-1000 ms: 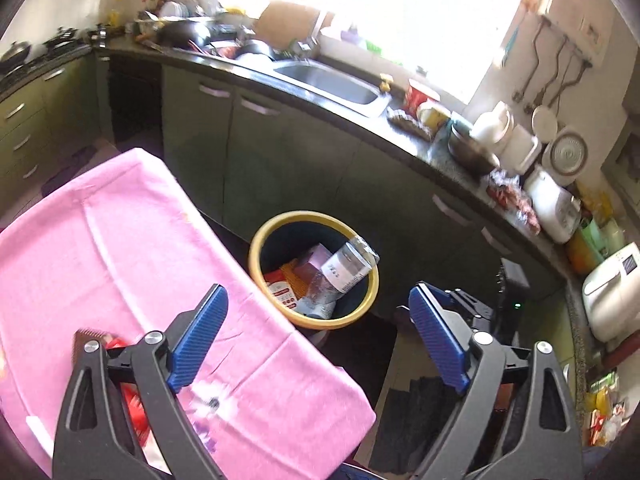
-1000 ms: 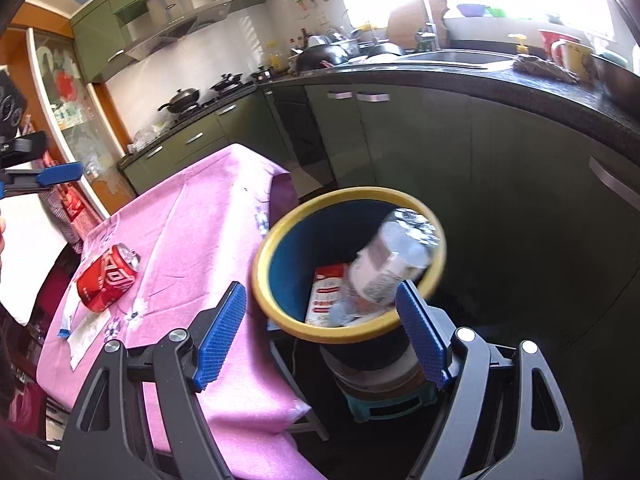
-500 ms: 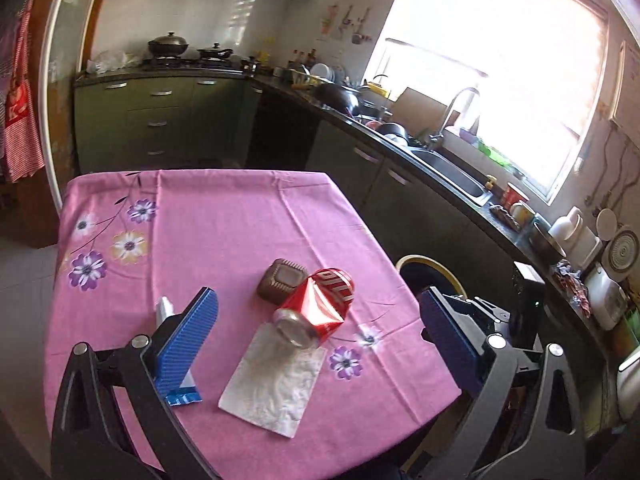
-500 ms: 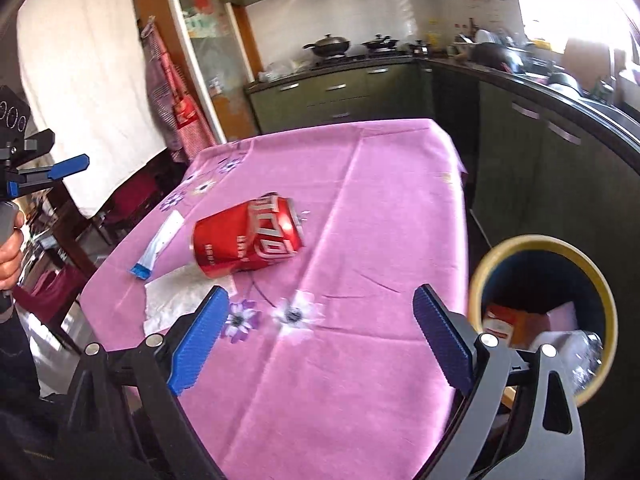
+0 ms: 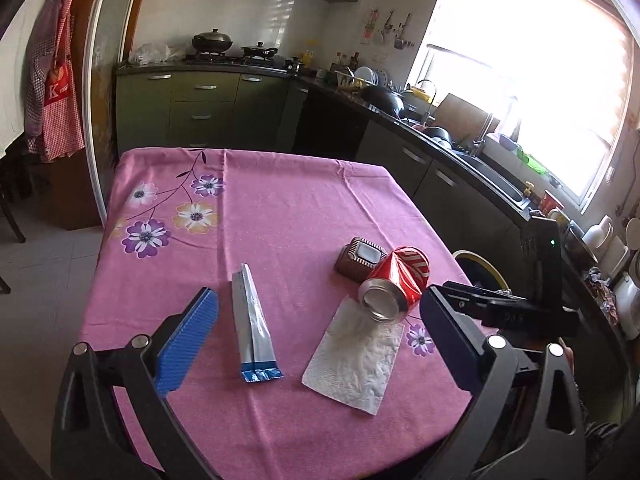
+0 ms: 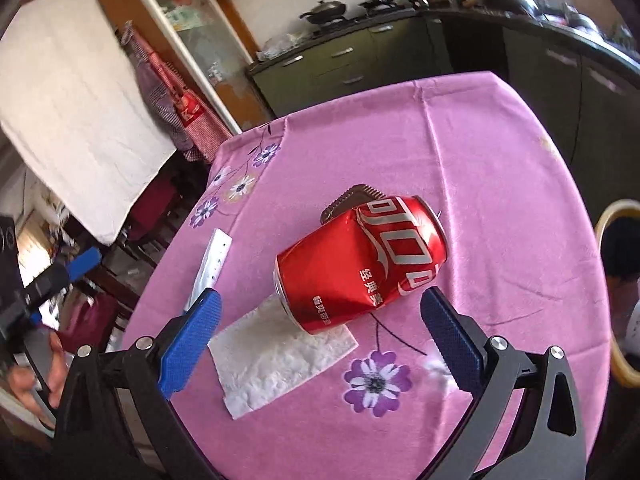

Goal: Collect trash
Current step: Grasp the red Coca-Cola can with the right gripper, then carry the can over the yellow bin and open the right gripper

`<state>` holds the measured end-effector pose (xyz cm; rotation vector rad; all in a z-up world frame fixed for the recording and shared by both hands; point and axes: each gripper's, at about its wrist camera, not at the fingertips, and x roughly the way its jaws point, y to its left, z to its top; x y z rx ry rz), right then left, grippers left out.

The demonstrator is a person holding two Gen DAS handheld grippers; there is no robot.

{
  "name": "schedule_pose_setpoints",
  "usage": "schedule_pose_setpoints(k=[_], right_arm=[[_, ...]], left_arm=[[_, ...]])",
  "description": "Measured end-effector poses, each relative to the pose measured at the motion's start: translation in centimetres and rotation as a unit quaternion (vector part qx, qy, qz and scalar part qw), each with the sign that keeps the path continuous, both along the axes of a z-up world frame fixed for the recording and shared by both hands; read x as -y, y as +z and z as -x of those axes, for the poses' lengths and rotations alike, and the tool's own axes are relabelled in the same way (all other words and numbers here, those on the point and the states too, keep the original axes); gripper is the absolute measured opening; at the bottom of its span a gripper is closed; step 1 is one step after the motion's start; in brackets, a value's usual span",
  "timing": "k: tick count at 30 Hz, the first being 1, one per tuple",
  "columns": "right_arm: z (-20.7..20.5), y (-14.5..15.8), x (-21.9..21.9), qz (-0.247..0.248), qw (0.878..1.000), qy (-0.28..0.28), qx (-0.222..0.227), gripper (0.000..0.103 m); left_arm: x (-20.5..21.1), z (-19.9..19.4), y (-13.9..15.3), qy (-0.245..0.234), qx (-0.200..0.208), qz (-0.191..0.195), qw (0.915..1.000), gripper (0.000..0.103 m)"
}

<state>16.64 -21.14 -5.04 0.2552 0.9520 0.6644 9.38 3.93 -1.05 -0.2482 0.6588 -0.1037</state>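
Worktop (image 5: pixel 304 208) under a pink flowered cloth, kitchen cabinets and window behind. Bin (image 6: pixel 612 292), yellow-rimmed, stands off the worktop's edge at right in the right wrist view; only a sliver of its rim shows in the left view.

Trash on the cloth, all near the near edge:
- White napkin (image 5: pixel 356 364), flat, one corner under the can.
- Red can (image 6: pixel 360 264), dented, on its side, open end toward the left camera, resting partly on the napkin.
- Silver sachet (image 5: pixel 252 324) with blue end, flat, left of the napkin, apart from it.
- Brown ridged cup (image 5: pixel 360 258), tipped over, touching the can's far side.

Left gripper (image 5: pixel 316 340): jaws have just been opening, now spread wide, nothing gripped; sachet and napkin lie below, between them in view.

Right gripper (image 6: pixel 320 336): jaws have just been opening, spread wide, empty, above the can and napkin. A hand (image 6: pixel 32 376) on the left gripper's handle shows at the left edge.
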Motion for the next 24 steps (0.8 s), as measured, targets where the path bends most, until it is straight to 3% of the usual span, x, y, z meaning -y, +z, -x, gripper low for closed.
schedule_pose_setpoints(k=[2, 5, 10, 15, 19, 24], right_arm=[[-1.0, -0.7, 0.0, -0.02, 0.998, -0.032, -0.058, 0.098], [-2.6, -1.3, 0.7, -0.057, 0.984, -0.077, -0.15, 0.098], [-5.7, -1.4, 0.4, -0.07, 0.946, -0.152, -0.277, 0.098], [-7.5, -1.3, -1.2, -0.011, 0.929, -0.216, -0.301, 0.098], [-7.6, -3.1, -2.1, 0.033, 0.904, -0.242, -0.35, 0.098], [-8.1, -4.4, -1.9, 0.042, 0.886, -0.273, -0.374, 0.097]], left_arm=[[-0.4, -0.1, 0.0, -0.01, 0.003, -0.007, 0.9999, 0.096], [-0.6, -0.3, -0.1, -0.029, 0.013, -0.025, 0.9992, 0.096], [-1.1, -0.5, -0.6, -0.048, 0.031, -0.051, 0.9971, 0.096], [-2.7, -0.5, -1.6, -0.067, 0.036, -0.034, 0.9965, 0.096], [-3.8, -0.2, -2.1, -0.08, 0.036, -0.027, 0.9958, 0.096], [-4.8, -0.3, -2.6, -0.095, 0.038, -0.016, 0.9946, 0.096]])
